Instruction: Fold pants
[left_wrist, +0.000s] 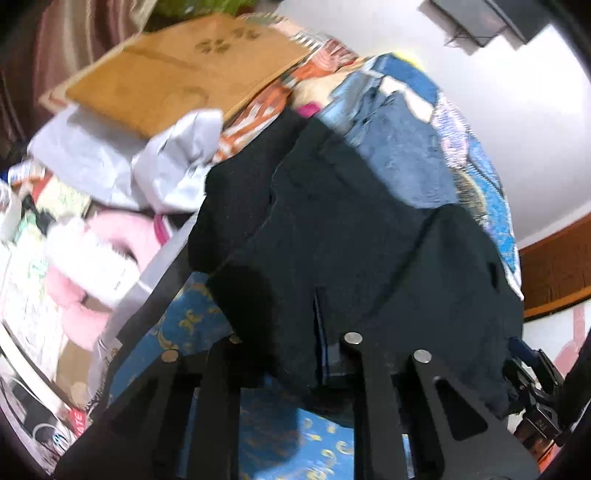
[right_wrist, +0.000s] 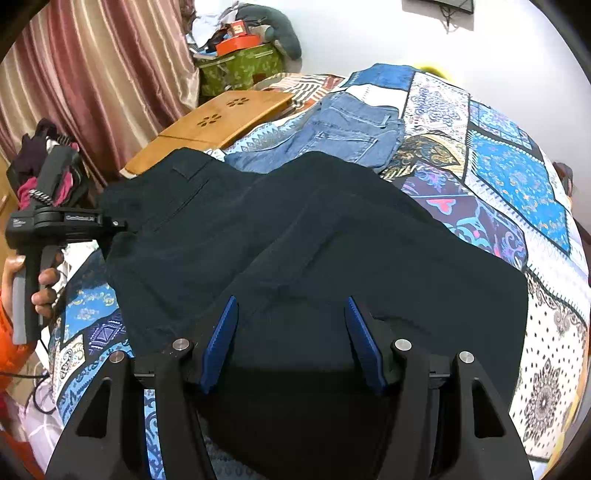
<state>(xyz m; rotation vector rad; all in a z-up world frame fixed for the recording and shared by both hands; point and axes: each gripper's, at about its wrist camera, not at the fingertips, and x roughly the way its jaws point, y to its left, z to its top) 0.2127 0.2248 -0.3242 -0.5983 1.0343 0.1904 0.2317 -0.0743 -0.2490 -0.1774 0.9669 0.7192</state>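
**Black pants spread on the quilt, left gripper at the waist**

While the right gripper (right_wrist: 291, 339) hovers over the lower part of the black pants (right_wrist: 295, 236), its blue-padded fingers (right_wrist: 221, 339) stand wide apart with dark cloth showing between them and nothing pinched. The pants lie spread across the patterned quilt (right_wrist: 517, 177), waistband toward 10 o'clock in the right wrist view, legs running down toward 6 o'clock. At 9 o'clock in that view the left gripper (right_wrist: 110, 225) meets the waist edge of the pants, gripped by a hand (right_wrist: 44, 288). From the left wrist view the pants (left_wrist: 351, 240) drape right over the left gripper (left_wrist: 317, 350), covering its fingertips, so I cannot tell whether it is closed on the fabric. A pair of blue jeans (right_wrist: 343, 129) lies beyond the pants at 12 o'clock, just beside them, and a wooden lap tray (right_wrist: 221, 118) sits at 11 o'clock.
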